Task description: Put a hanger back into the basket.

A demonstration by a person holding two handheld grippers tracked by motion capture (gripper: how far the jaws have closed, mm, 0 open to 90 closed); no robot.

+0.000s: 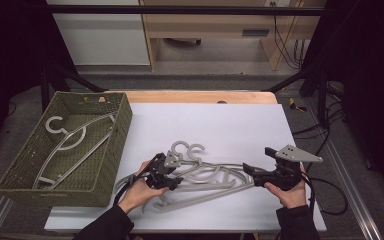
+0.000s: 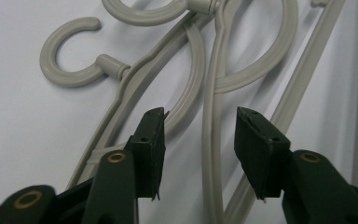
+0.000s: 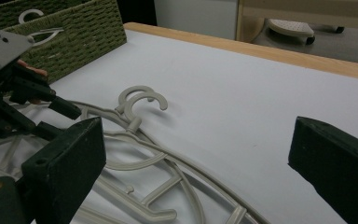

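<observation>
High view shows a white sheet [image 1: 215, 125] laid over a wooden table [image 1: 195, 96], with a green woven basket [image 1: 112, 150] at the left, partly off the sheet. Inside the basket lies one grey hanger [image 1: 65, 145], its hook toward the far side. On the sheet, near the person, a small pile of grey plastic hangers [image 1: 205, 175] lies flat with two hooks pointing to the far side.

The left gripper [image 1: 172, 182] sits low over the left part of that pile, held in the person's left hand [image 1: 139, 192]. In the left gripper view, its two black jaws straddle a thin grey bar of one hanger [image 2: 212, 154]; the bar runs between them with a gap on the right side, and the left jaw's tip lies against a curved inner bar. The pads do not press the straight bar, so the grip is not closed on it, though the jaws stand only partly apart.

The right gripper [image 1: 247, 169] rests at the right end of the pile, held in the right hand [image 1: 290, 192], its grey three-cornered plate on top. In the right gripper view, its jaws stand wide apart, released, with the hangers' arms [image 3: 168, 177] lying below and between them on the sheet, untouched. The left gripper [image 3: 51, 105] appears at the left of that view, over the pile, with the basket [image 3: 74, 32] behind it.
</observation>
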